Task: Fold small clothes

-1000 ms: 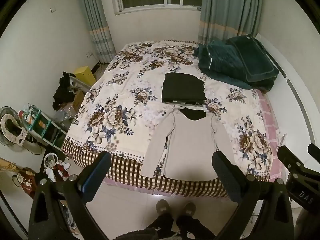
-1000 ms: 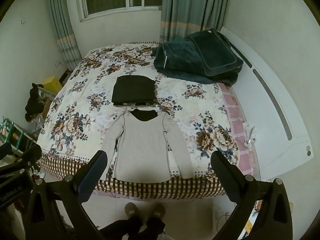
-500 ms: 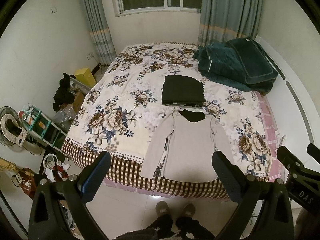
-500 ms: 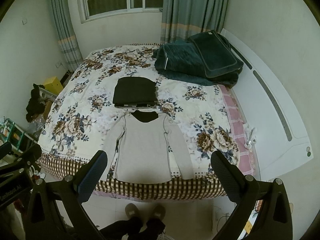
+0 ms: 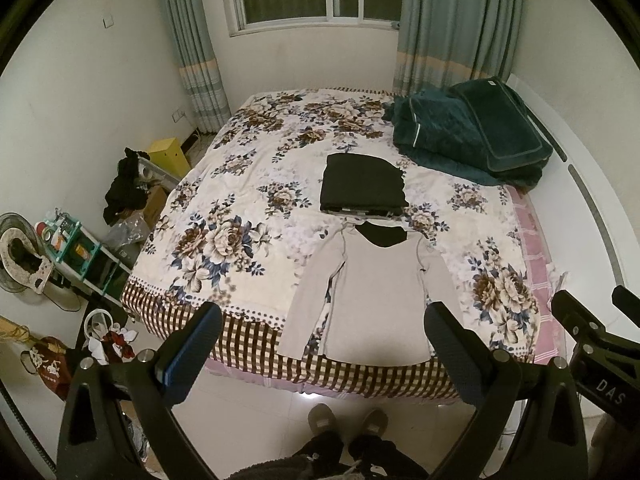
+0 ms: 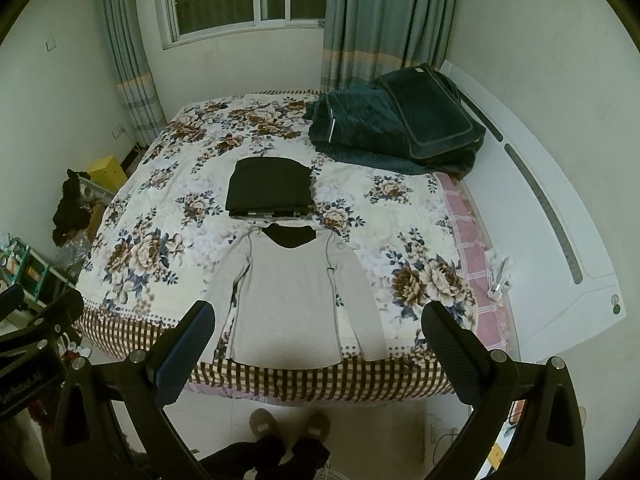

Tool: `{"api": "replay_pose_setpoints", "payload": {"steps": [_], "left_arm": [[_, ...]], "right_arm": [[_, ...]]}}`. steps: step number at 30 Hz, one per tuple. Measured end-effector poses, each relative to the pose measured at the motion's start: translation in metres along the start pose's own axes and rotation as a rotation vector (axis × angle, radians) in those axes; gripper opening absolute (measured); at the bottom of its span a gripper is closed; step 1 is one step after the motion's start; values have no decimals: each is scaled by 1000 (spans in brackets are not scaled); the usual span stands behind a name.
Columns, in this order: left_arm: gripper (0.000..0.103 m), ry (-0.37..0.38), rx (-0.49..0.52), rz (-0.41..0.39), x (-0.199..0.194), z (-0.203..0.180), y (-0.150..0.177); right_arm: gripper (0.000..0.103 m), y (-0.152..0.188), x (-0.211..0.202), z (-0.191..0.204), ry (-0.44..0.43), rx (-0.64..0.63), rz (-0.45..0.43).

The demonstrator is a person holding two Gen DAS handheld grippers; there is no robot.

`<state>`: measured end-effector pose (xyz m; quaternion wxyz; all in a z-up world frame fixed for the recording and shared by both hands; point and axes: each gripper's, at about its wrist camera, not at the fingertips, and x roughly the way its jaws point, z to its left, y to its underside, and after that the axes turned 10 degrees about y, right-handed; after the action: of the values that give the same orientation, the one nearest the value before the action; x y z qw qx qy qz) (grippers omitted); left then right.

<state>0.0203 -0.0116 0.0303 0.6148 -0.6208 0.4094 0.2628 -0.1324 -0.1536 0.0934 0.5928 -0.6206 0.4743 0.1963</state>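
Note:
A beige long-sleeved top [image 5: 376, 292] lies flat, face up, sleeves along its sides, at the near edge of the floral bed [image 5: 240, 208]; it also shows in the right wrist view [image 6: 292, 292]. A folded black garment [image 5: 362, 186] lies just beyond its collar, also seen in the right wrist view [image 6: 270, 188]. My left gripper [image 5: 322, 344] is open and empty, held well above and short of the bed. My right gripper [image 6: 318, 340] is likewise open and empty, beside the left one.
A dark green quilt and pillow [image 5: 468, 136] are piled at the bed's far right by the white headboard [image 6: 552, 216]. Clutter, a shelf [image 5: 76, 248] and a yellow box [image 5: 170, 156] line the left wall. My slippered feet [image 5: 346, 420] stand at the bed's foot.
Both grippers have drifted slightly back and up, so the bed sits a little lower and farther in view. Nothing on the bed has moved.

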Motion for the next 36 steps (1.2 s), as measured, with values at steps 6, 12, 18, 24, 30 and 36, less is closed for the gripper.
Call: {"api": "replay_pose_setpoints", "payload": {"steps": [6, 12, 18, 24, 30, 36], "left_arm": [[103, 3, -2, -9, -2, -5, -5], [103, 8, -3, -10, -3, -5, -5], [103, 7, -1, -16, -4, -4, -1], [103, 8, -2, -17, -5, -3, 0], [103, 11, -2, -19, -5, -2, 2], [103, 12, -7, -23, -7, -2, 5]], "right_arm": [[103, 0, -1, -1, -1, -1, -2], [103, 0, -2, -1, -1, 0, -4], [103, -1, -3, -1, -1, 0, -7], [103, -5, -10, 4, -2, 0, -9], [103, -3, -8, 3, -2, 0, -8], [103, -6, -9, 5, -2, 0, -10]]}}
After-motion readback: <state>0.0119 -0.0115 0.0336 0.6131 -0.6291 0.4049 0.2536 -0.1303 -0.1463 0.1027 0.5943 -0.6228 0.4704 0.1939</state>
